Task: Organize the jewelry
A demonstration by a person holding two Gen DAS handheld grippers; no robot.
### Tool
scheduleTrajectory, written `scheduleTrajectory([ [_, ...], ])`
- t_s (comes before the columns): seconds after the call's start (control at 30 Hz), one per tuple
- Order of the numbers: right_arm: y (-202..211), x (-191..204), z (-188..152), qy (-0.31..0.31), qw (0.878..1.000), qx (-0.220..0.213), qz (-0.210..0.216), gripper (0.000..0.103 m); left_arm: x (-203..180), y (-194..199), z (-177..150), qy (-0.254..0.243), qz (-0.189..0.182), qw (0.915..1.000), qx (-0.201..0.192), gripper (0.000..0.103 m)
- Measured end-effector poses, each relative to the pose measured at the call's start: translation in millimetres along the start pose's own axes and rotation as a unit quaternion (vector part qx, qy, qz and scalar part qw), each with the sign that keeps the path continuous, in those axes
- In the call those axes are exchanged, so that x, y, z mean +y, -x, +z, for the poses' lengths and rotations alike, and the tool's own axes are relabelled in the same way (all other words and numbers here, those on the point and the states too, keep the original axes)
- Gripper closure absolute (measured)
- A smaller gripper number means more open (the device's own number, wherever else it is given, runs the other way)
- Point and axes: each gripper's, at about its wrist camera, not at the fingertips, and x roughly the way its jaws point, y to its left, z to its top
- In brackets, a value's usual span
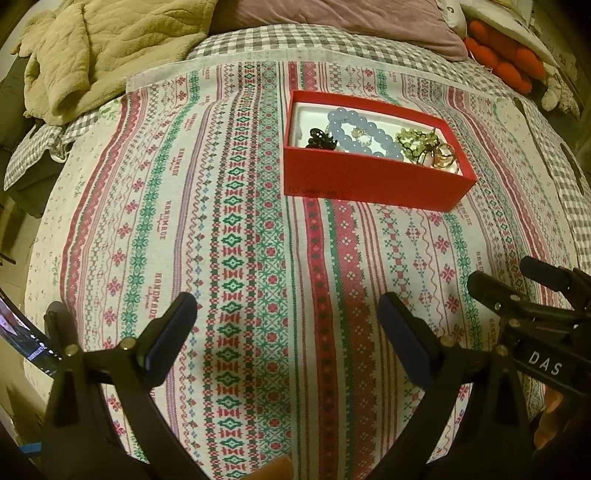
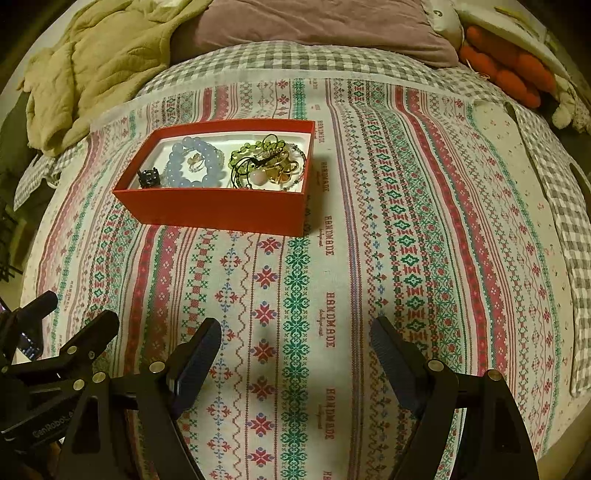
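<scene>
A red box (image 1: pixel 369 181) (image 2: pixel 218 210) sits on the patterned cloth (image 1: pixel 229 236) (image 2: pixel 406 258). Inside lie a blue bead bracelet (image 1: pixel 364 134) (image 2: pixel 192 162), a small black piece (image 1: pixel 321 139) (image 2: pixel 149 177), a green bead string (image 1: pixel 413 142) (image 2: pixel 251 151) and gold and pink pieces (image 1: pixel 445 155) (image 2: pixel 275 173). My left gripper (image 1: pixel 288 325) is open and empty, well in front of the box. My right gripper (image 2: pixel 295 343) is open and empty, in front and to the right of the box. Each gripper shows at the edge of the other's view.
A beige blanket (image 1: pixel 92 48) (image 2: pixel 92 66) lies bunched at the back left. A mauve pillow (image 1: pixel 332 18) (image 2: pixel 314 26) is at the back, orange cushions (image 1: pixel 502 59) (image 2: pixel 506 70) at the back right. A grey checked sheet (image 1: pixel 295 40) lies under the cloth.
</scene>
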Motion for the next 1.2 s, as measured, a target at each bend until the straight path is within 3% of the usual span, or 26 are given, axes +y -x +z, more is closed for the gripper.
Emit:
scheduleTrajectory([
  [1.2, 0.3, -0.1, -2.8, 0.004, 1.000, -0.004, -0.012, 0.019, -0.4, -1.2, -1.4, 0.000, -0.002, 1.0000, -0.005, 0.005],
])
